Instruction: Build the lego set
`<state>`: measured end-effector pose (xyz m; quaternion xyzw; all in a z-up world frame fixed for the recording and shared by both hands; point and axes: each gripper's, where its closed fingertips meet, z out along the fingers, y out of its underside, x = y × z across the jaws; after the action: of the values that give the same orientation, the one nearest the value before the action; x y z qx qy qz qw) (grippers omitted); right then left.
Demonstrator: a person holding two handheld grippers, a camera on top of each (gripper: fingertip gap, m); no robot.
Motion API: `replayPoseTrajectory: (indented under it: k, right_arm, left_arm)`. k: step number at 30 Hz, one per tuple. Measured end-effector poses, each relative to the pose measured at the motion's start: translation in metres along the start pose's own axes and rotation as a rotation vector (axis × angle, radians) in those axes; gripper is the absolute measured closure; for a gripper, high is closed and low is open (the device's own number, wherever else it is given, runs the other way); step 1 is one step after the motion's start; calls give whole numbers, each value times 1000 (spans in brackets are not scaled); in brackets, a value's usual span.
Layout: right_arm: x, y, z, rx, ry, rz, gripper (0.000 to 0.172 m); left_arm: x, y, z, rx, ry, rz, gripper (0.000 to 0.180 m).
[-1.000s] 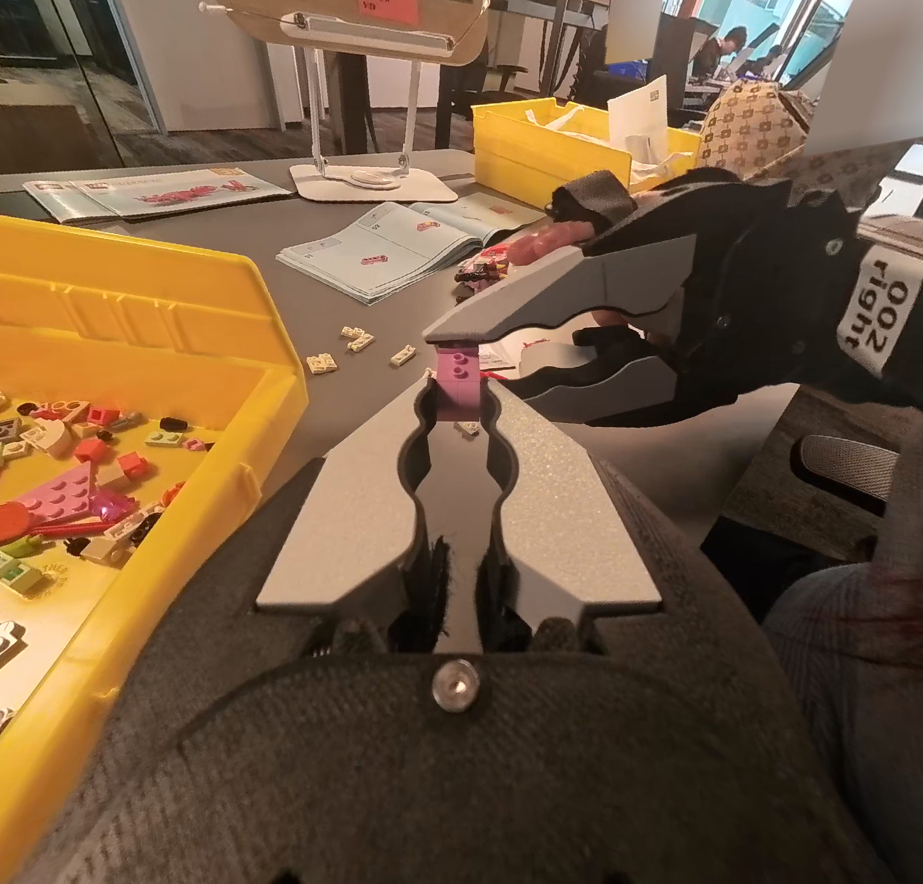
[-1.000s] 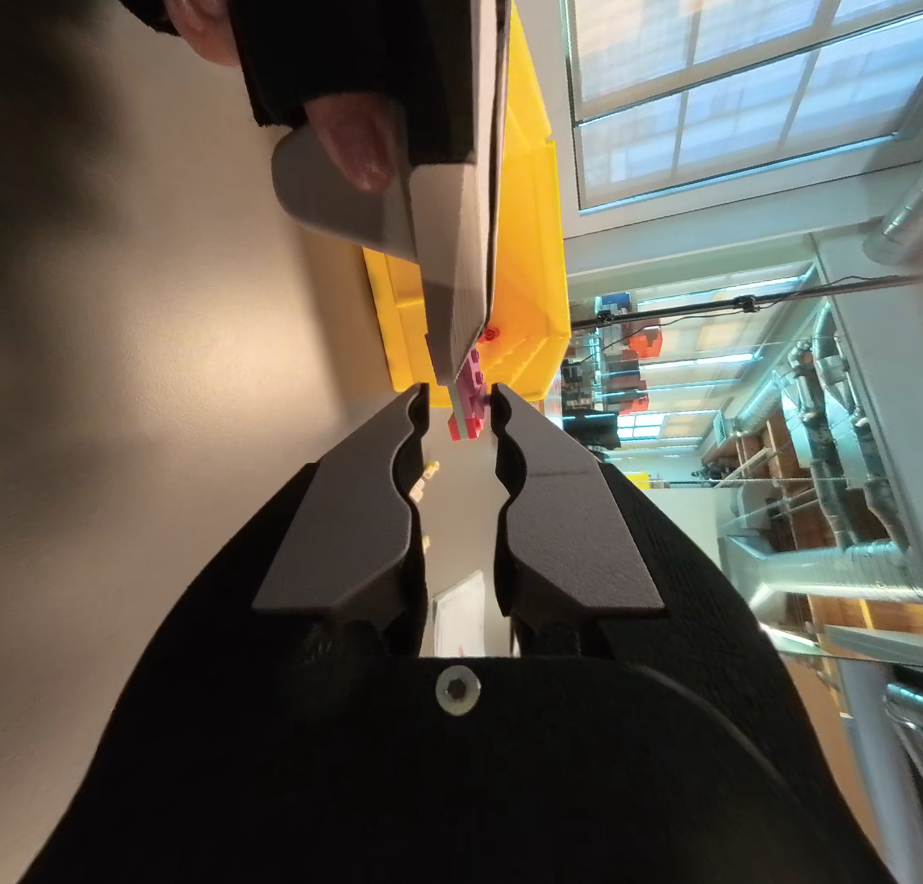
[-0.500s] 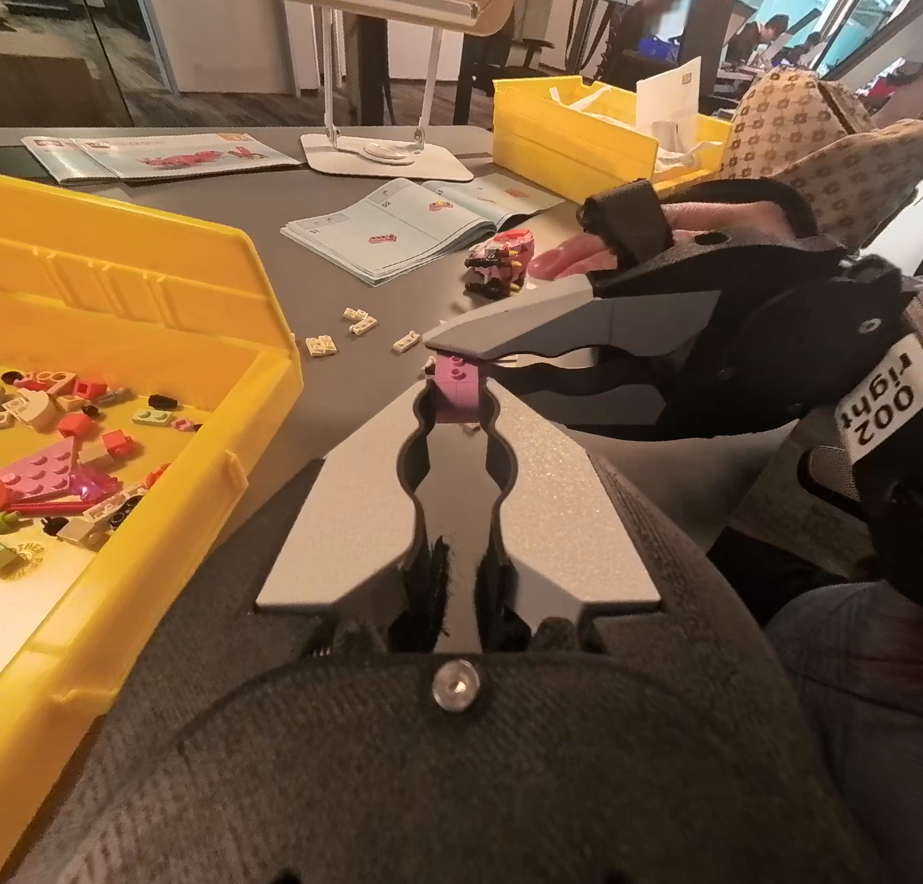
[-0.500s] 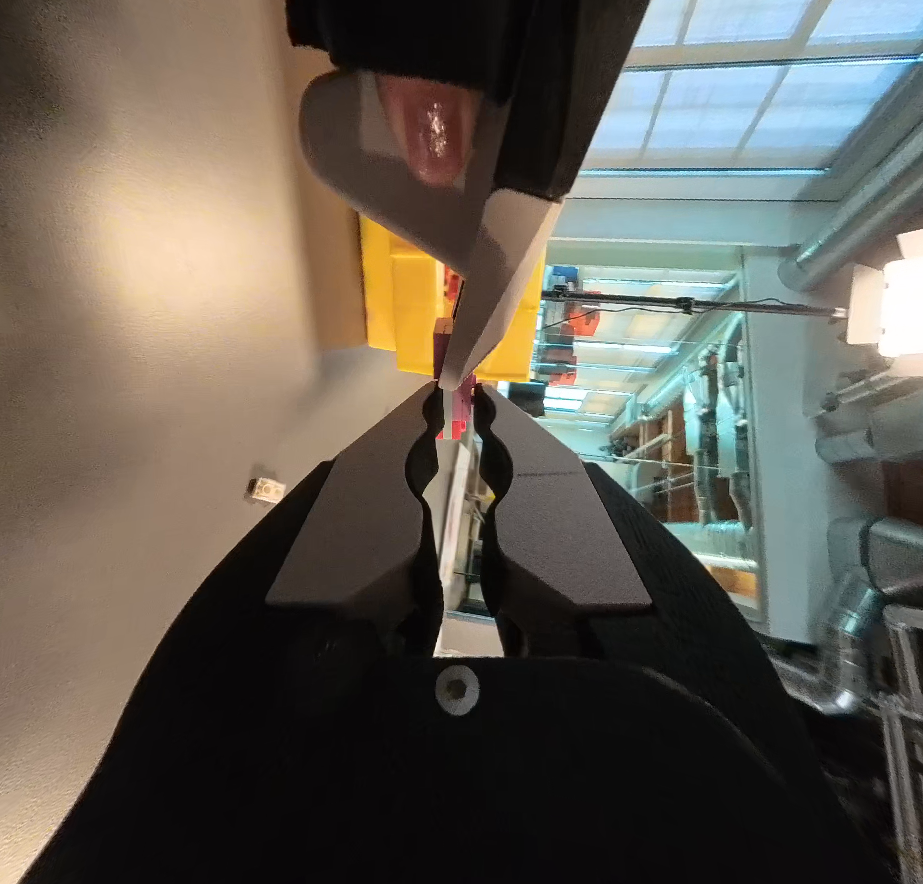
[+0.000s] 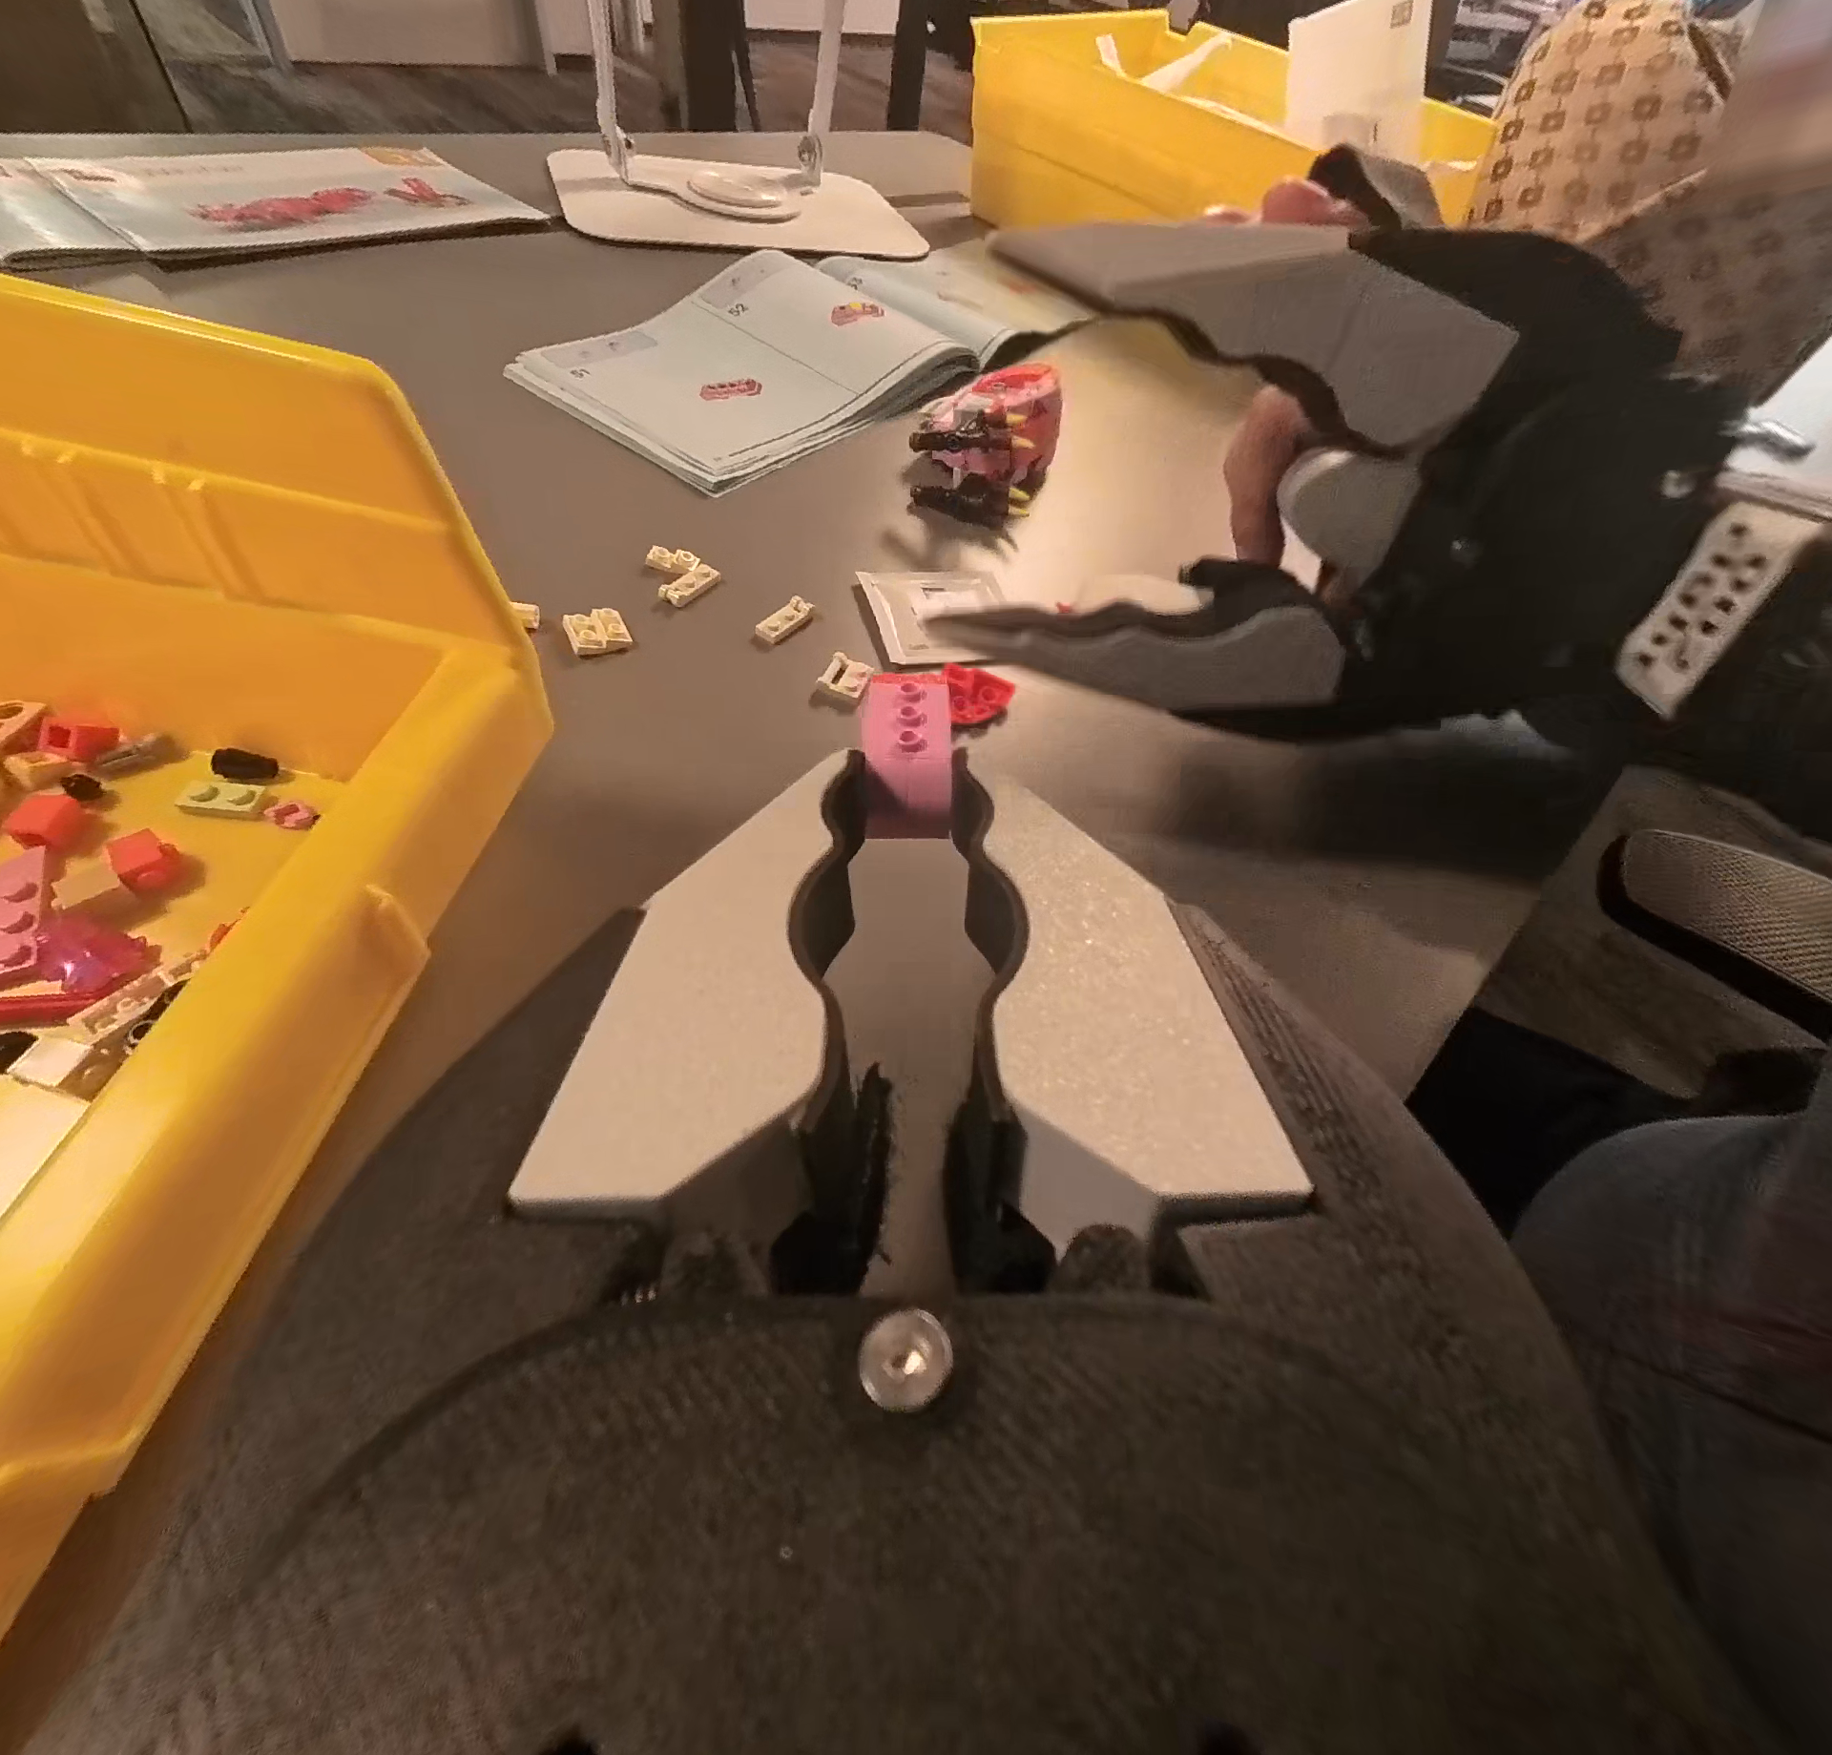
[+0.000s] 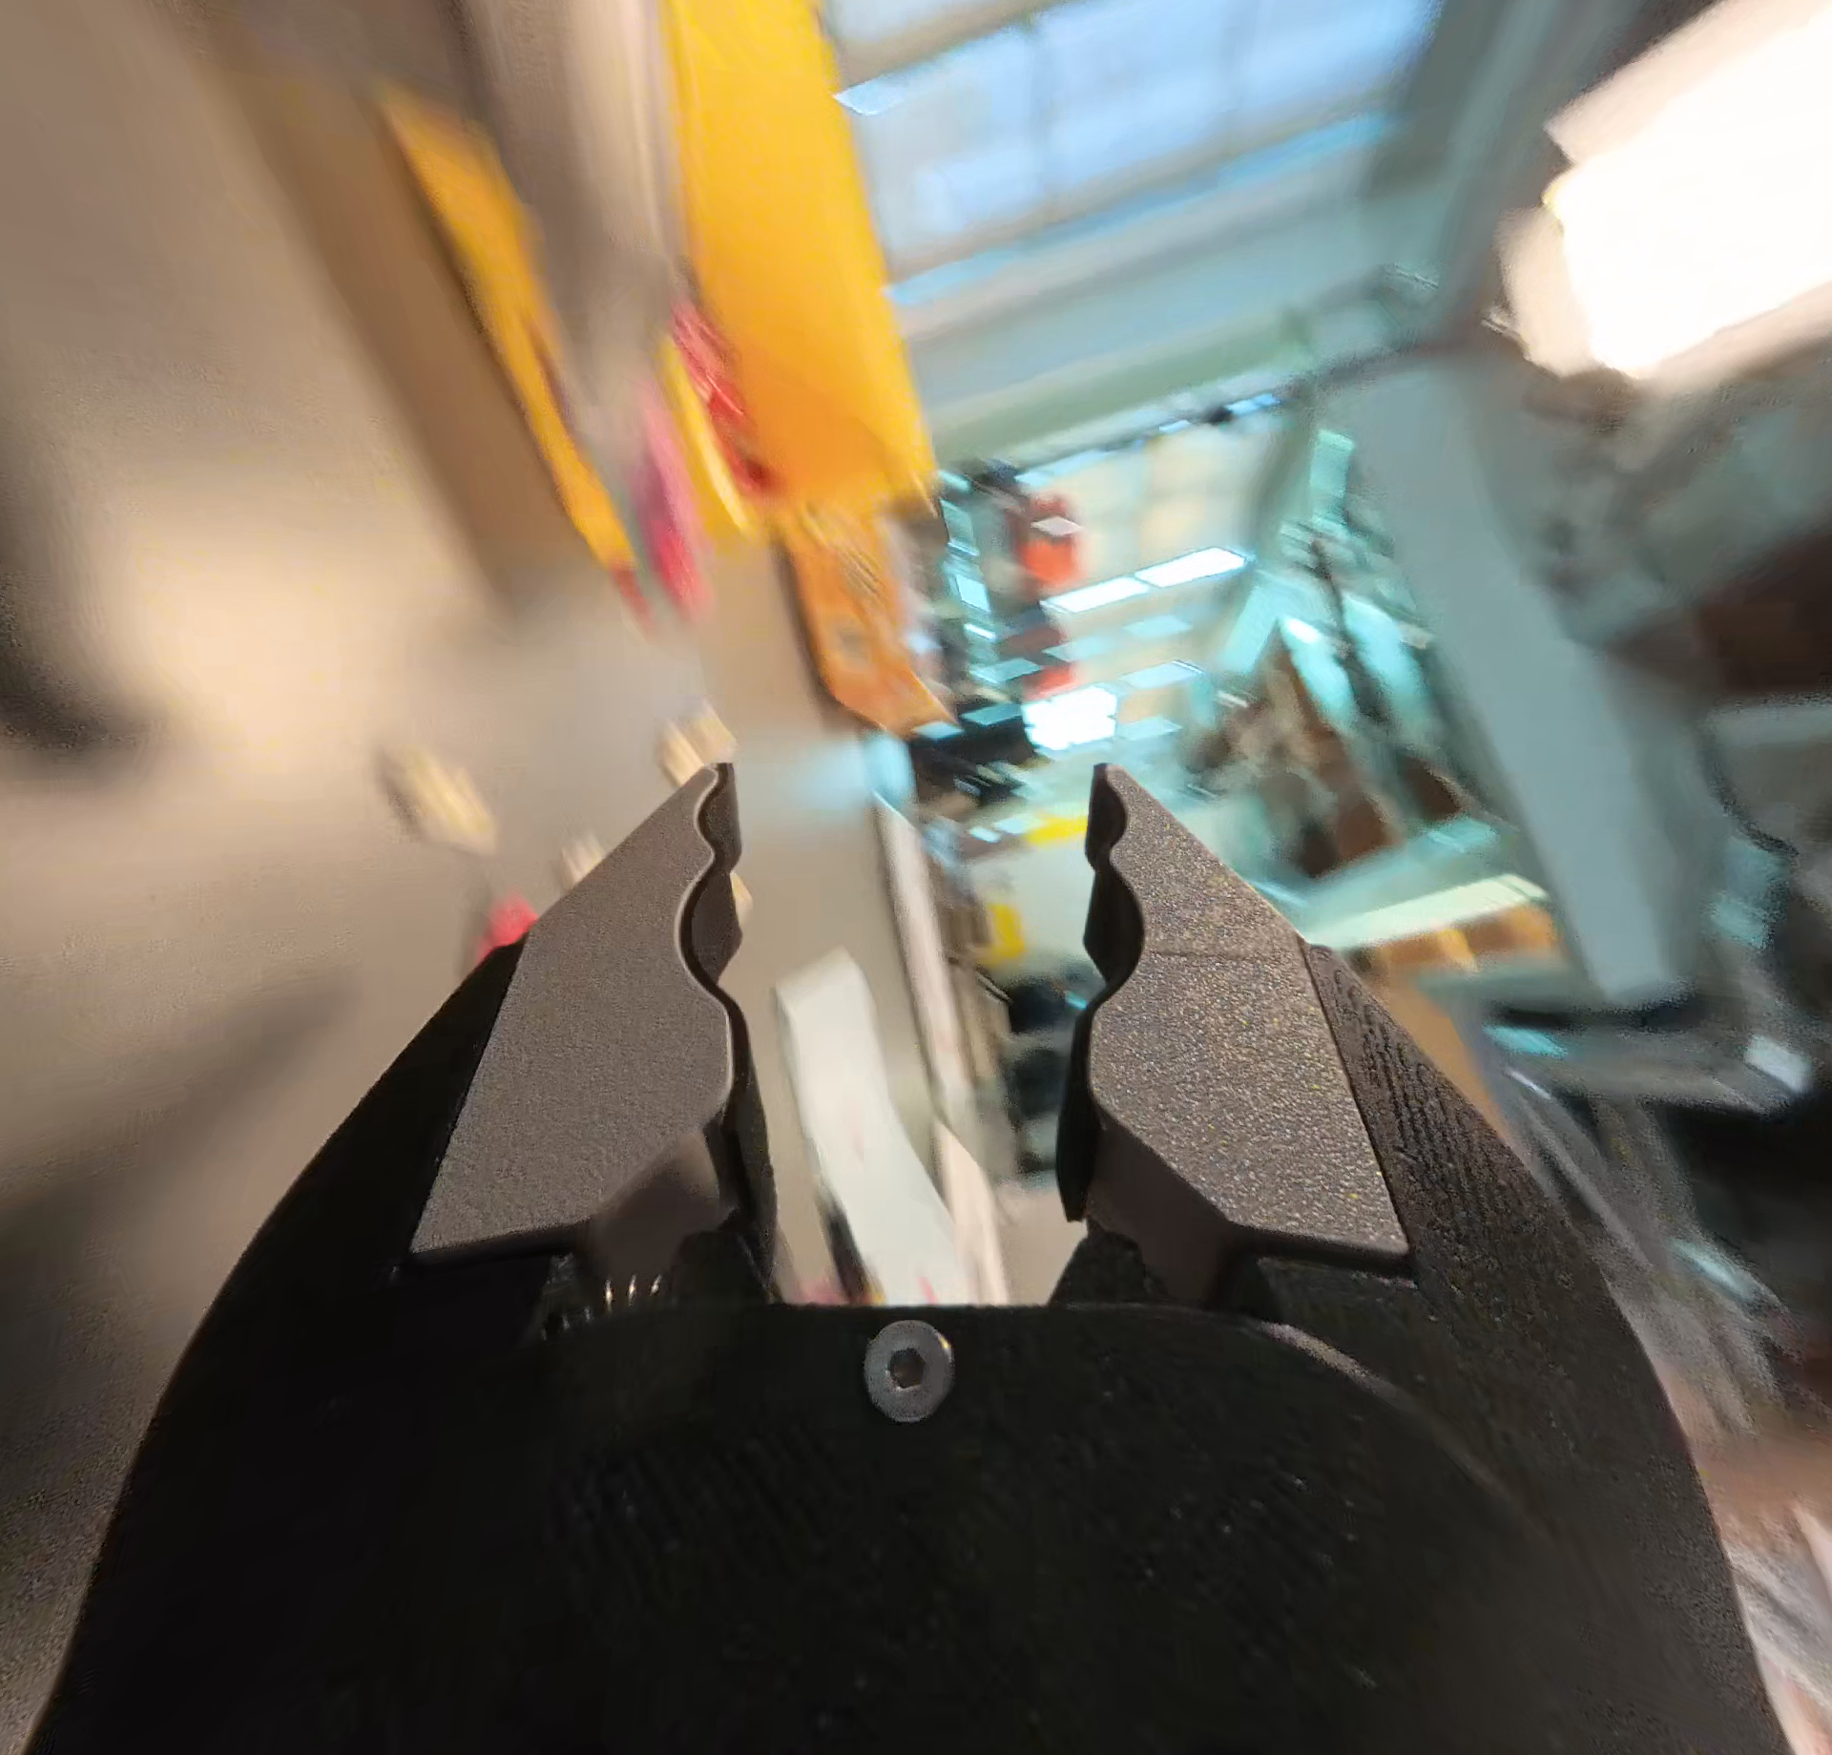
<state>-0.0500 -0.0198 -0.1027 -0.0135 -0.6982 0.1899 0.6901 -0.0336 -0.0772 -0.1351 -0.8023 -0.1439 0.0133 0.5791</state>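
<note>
Two tongs are in my view: the left gripper clamps a pink brick at its fingertips above the grey table; the right gripper gapes wide, empty, far right. Risk: shallow tip grip lets the brick pivot or drop among the loose cream plates.

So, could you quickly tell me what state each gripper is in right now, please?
Left gripper: closed on a pink brick.
Right gripper: wide open, holding nothing.

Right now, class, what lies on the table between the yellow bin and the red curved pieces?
In the left wrist view, small cream plates lie scattered there, between the yellow bin and red curved pieces.
</note>
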Motion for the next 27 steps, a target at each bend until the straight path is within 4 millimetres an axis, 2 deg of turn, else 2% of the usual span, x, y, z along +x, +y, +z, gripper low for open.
replayPoseTrajectory:
  k: [3,5,9,13,17,21,25,27]
  right_arm:
    - [13,40,-19,-41,92,8,111]
    - [19,57,-28,-63,112,54,118]
    - [29,71,-34,-61,129,204,133]
    - [26,63,-33,13,85,281,149]
    - [32,72,-33,11,102,360,149]
    - [50,91,-26,19,150,540,147]
    - [82,124,-25,17,305,700,146]
    - [91,143,-27,0,351,799,143]
  left_arm:
    - [9,4,7,-26,51,10,165]
    - [20,8,14,-54,99,34,165]
    - [48,16,35,-141,208,102,164]
    - [78,33,57,-290,328,130,164]
    - [87,42,69,-345,319,246,164]
    - [90,40,74,-348,338,236,164]
    - [92,43,78,-379,373,237,164]
    - [90,47,81,-412,361,245,164]
